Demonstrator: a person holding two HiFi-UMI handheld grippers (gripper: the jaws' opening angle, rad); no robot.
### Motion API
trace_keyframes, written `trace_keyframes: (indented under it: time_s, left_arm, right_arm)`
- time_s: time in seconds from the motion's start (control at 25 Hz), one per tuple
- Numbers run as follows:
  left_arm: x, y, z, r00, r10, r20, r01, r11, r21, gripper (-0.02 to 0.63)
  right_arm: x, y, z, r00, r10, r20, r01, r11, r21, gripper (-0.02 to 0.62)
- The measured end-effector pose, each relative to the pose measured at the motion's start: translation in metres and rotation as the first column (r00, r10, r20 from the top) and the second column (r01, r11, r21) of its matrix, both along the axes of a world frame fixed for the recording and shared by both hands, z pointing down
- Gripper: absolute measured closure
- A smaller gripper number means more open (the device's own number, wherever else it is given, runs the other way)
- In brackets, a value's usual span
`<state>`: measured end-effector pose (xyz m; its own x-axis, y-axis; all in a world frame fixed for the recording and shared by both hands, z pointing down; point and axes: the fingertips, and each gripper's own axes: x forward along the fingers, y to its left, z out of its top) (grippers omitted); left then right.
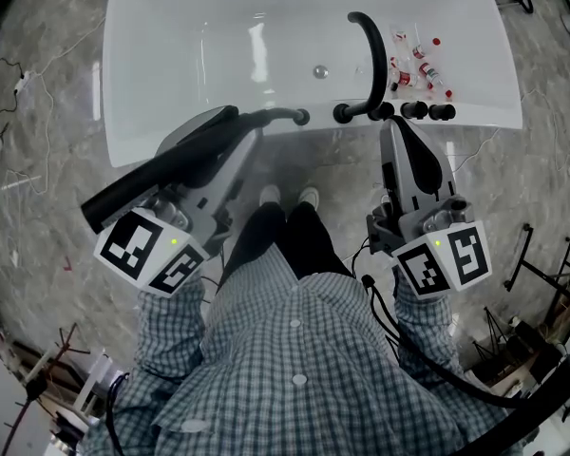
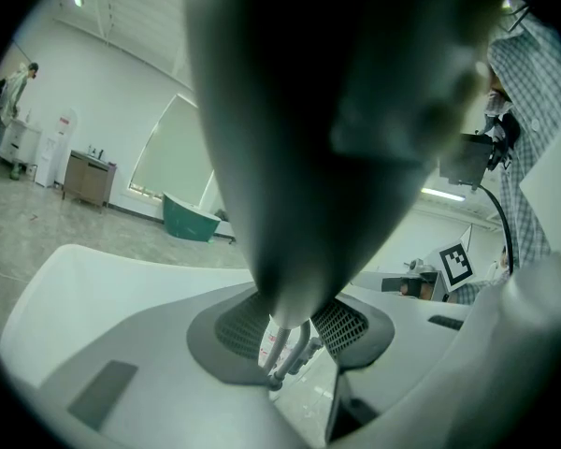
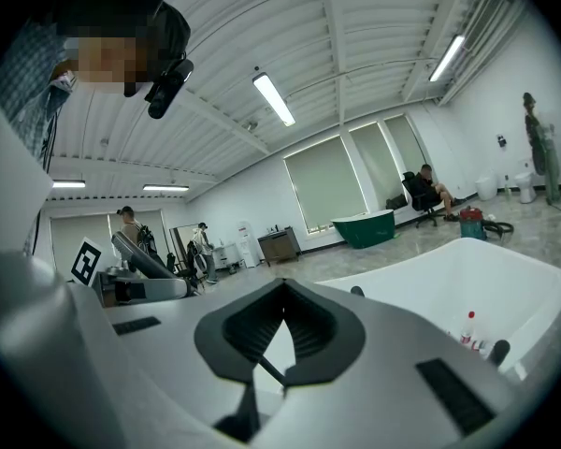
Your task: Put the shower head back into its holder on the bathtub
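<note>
Two hand-held grippers are seen over a white bathtub. The left gripper (image 1: 252, 126) is clamped on the narrow end of the dark shower head (image 1: 161, 174), w/ the wide end lying back over the gripper toward the person. The right gripper (image 1: 396, 129) is closed on nothing, jaw tips met, and aimed at the rim.

The shower head's front tip is held at the near rim of the bathtub (image 1: 171, 27). It is near but apart from a dark round fitting (image 1: 342, 114) beside the base of the black spout (image 1: 369, 50). This fitting is prob. the holder, but that can't be confirmed. Black knobs (image 1: 413, 110) are set to its right, and small red-and-white bottles (image 1: 418, 65) lie beyond them.

Risks, as judged:
- The long, back-heavy shower head could be levered round in the jaws, since it is gripped at one end only.
- The tip could be knocked on the rim or the spout if it is swung across too low.
- The holder could be missed, as the approach is blocked from the left gripper's own camera.

Views compared:
- In the left gripper view the shower head (image 2: 290, 157) fills most of the frame. The grip at the jaws is shown, but no holder.
- In the right gripper view the right gripper (image 3: 280, 340) is shown empty, w/ the bathtub (image 3: 505, 279) and a bottle (image 3: 467, 325) behind.
- Only in the head view is the tip-to-fitting layout given.
</note>
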<state>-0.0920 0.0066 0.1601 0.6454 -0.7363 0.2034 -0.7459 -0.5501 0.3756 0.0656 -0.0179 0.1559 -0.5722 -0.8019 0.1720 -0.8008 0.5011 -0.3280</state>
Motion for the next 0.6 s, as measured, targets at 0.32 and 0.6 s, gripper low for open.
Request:
trace_keyframes:
  time_s: [0.32, 0.6]
  left_arm:
    - [-0.001, -0.002, 0.013, 1.0, -0.008, 0.003, 0.009, 1.0, -0.014, 0.466]
    - [-0.003, -0.004, 0.027, 1.0, -0.018, -0.003, 0.018, 0.999, -0.035, 0.468]
  right_arm:
    - [-0.007, 0.0, 0.014, 1.0, -0.013, 0.007, 0.014, 1.0, -0.02, 0.589]
    - [-0.009, -0.005, 0.025, 1.0, -0.024, 0.002, 0.024, 0.999, -0.034, 0.589]
